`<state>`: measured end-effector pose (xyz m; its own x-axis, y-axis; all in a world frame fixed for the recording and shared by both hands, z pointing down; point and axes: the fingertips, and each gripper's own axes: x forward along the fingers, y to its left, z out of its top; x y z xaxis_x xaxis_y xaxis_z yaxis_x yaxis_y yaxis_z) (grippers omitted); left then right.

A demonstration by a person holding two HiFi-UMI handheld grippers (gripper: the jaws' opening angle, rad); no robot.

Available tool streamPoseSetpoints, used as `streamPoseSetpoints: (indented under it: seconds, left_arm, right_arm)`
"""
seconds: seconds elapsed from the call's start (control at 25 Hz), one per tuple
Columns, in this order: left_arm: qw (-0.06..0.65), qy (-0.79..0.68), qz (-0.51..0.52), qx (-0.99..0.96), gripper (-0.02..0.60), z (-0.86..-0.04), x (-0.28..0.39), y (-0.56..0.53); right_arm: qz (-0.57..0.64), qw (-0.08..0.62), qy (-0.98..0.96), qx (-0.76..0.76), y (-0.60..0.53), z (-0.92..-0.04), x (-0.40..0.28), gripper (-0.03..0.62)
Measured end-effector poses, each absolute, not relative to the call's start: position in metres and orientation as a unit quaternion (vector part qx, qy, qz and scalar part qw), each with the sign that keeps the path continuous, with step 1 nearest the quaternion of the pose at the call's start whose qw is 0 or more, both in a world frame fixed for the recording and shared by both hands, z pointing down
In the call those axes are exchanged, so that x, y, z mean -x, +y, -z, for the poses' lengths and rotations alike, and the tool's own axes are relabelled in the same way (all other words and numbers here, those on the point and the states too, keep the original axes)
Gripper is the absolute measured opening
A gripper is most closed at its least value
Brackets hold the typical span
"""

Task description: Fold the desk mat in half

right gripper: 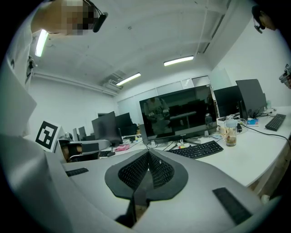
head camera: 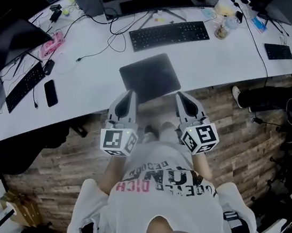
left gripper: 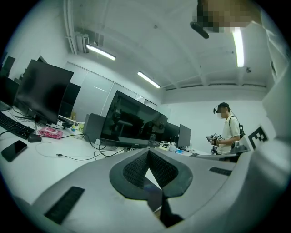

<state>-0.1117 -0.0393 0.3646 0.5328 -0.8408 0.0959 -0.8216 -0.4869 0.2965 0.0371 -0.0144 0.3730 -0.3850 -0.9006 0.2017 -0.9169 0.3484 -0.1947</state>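
Note:
The dark grey desk mat [head camera: 150,75] lies flat on the white desk [head camera: 219,59], with its near edge close to the desk's front edge. My left gripper [head camera: 130,91] hovers at the mat's near left corner and my right gripper [head camera: 183,96] at its near right corner. In the left gripper view the left gripper [left gripper: 148,151] has its pads touching at the tips, and a dark strip of mat [left gripper: 153,195] shows below through the gap. The right gripper [right gripper: 148,152] is shut the same way. Nothing shows clamped between either pair of tips.
Behind the mat lie a black keyboard [head camera: 170,35], a monitor base and loose cables. A phone [head camera: 50,93] and a second keyboard [head camera: 25,86] lie at the left, a jar [head camera: 221,29] at the back right. Another person [left gripper: 226,129] stands to the right. Wooden floor [head camera: 241,132] lies below.

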Motion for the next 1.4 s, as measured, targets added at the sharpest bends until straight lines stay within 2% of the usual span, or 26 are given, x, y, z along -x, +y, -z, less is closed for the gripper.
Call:
streamPoseSetpoints:
  seconds: [0.56, 1.4]
  left_arm:
    - [0.168, -0.543, 0.023, -0.823, 0.003, -0.375, 0.118, -0.053]
    - [0.15, -0.652, 0.028, -0.743, 0.003, -0.37, 0.086, -0.096]
  right_arm:
    - [-0.158, 0.037, -0.847, -0.506, -0.051, -0.386, -0.043, -0.003]
    - [-0.163, 0.04, -0.896, -0.411, -0.14, -0.387, -0.088, -0.003]
